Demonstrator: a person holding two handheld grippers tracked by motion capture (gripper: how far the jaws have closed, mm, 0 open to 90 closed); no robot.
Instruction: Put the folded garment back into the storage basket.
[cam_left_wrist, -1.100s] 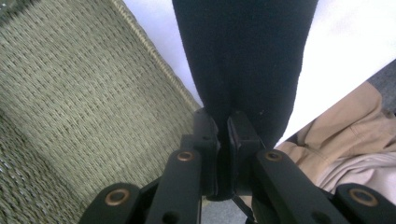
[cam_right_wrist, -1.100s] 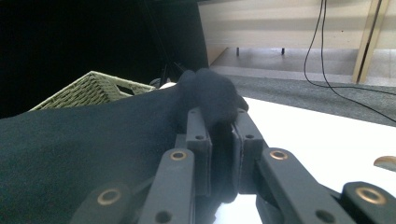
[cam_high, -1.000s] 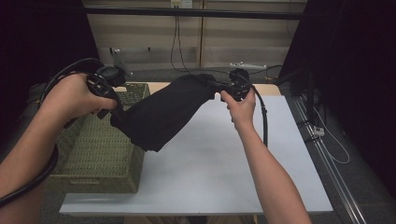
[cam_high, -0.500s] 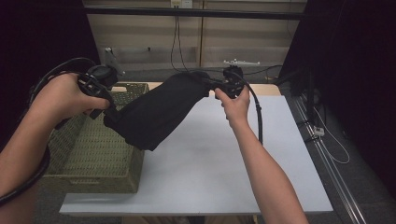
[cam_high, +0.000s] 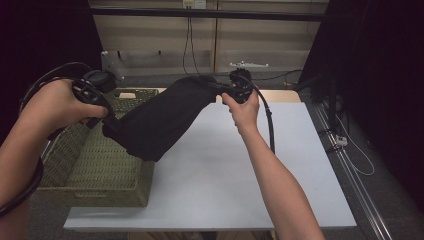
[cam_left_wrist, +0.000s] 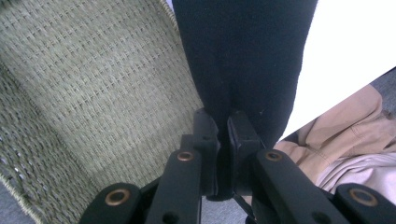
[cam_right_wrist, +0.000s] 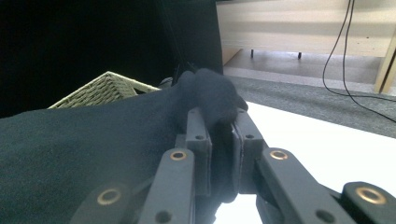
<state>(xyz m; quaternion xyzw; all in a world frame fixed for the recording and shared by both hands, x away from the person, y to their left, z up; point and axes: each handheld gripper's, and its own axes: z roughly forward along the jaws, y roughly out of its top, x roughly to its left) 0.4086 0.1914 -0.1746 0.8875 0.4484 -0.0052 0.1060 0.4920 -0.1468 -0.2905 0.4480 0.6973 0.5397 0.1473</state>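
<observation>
A black cloth (cam_high: 160, 117) hangs stretched between my two grippers, above the table's left part and the basket's right edge. My left gripper (cam_high: 107, 122) is shut on its lower left end; in the left gripper view the cloth (cam_left_wrist: 243, 60) runs up from the pinching jaws of that gripper (cam_left_wrist: 222, 128). My right gripper (cam_high: 225, 90) is shut on the upper right end, held higher over the table's far side. In the right gripper view a bunched fold of the cloth (cam_right_wrist: 210, 95) sits clamped in the right gripper (cam_right_wrist: 219, 123).
A woven green basket (cam_high: 95, 170) stands at the left, overhanging the white table (cam_high: 240, 170). Its weave (cam_left_wrist: 84, 88) lies below the left gripper. Beige clothing (cam_left_wrist: 355, 135) lies beside the table. Cables hang at the back wall.
Both hands have carried the cloth a little toward the left and the far side. Its lower end now hangs over the basket's right edge. Both grips are unchanged.
</observation>
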